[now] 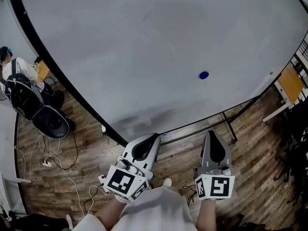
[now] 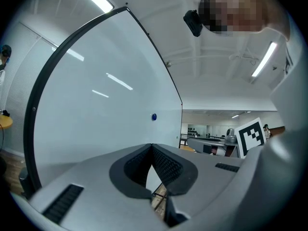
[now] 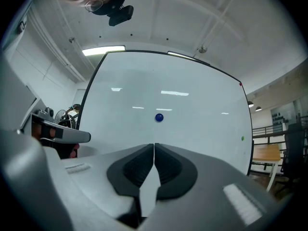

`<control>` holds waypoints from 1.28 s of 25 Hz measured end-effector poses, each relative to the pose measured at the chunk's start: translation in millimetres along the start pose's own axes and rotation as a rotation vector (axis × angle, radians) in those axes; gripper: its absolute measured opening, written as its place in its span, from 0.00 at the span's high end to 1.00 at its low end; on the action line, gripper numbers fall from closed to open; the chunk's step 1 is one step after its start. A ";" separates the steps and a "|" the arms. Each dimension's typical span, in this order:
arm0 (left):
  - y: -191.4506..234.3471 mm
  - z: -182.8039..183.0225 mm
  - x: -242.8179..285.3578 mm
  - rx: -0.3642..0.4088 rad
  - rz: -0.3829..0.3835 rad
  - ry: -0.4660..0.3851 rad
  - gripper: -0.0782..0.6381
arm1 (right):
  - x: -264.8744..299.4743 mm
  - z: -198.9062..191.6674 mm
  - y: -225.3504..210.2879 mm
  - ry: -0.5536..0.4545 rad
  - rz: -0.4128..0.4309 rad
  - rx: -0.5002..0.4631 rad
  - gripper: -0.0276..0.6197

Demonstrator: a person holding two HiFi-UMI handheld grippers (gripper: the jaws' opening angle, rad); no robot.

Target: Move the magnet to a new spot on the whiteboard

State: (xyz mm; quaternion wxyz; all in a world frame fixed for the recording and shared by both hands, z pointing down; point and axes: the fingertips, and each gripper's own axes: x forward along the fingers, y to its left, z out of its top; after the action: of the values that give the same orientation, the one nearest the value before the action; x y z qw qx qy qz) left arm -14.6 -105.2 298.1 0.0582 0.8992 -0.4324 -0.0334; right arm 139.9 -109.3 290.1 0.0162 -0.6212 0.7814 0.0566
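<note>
A small round blue magnet (image 1: 204,75) sticks on the big whiteboard (image 1: 144,47), toward its lower right. It shows too in the right gripper view, as the magnet (image 3: 159,117) straight ahead above the jaws, and in the left gripper view, as the magnet (image 2: 154,117) far off. My right gripper (image 1: 214,139) sits below the board's lower edge, well short of the magnet, jaws shut with nothing between them (image 3: 154,147). My left gripper (image 1: 150,141) is beside it, also below the board, shut and empty (image 2: 152,147).
The whiteboard stands on a black frame with legs (image 1: 230,126) over a wooden floor. A tiny green magnet (image 1: 271,73) sits near the board's right edge. A person and a black chair (image 1: 33,105) are at the left, with cables on the floor. A wooden table (image 1: 290,83) stands at right.
</note>
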 end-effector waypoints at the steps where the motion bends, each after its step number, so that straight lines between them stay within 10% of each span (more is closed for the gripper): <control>1: 0.6 0.3 -1.8 -0.001 0.003 -0.002 0.88 | -1.2 -1.8 1.1 0.003 -0.002 -0.009 0.94; 32: 6.7 -13.4 -13.4 -0.031 0.017 0.024 0.88 | -9.9 -28.4 21.6 0.076 0.056 -0.013 0.94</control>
State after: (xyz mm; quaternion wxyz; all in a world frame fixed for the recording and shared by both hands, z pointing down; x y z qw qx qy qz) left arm -26.6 -97.8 312.4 0.0777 0.8947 -0.4390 -0.0287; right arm 122.5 -98.0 320.7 -0.0191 -0.6009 0.7982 0.0388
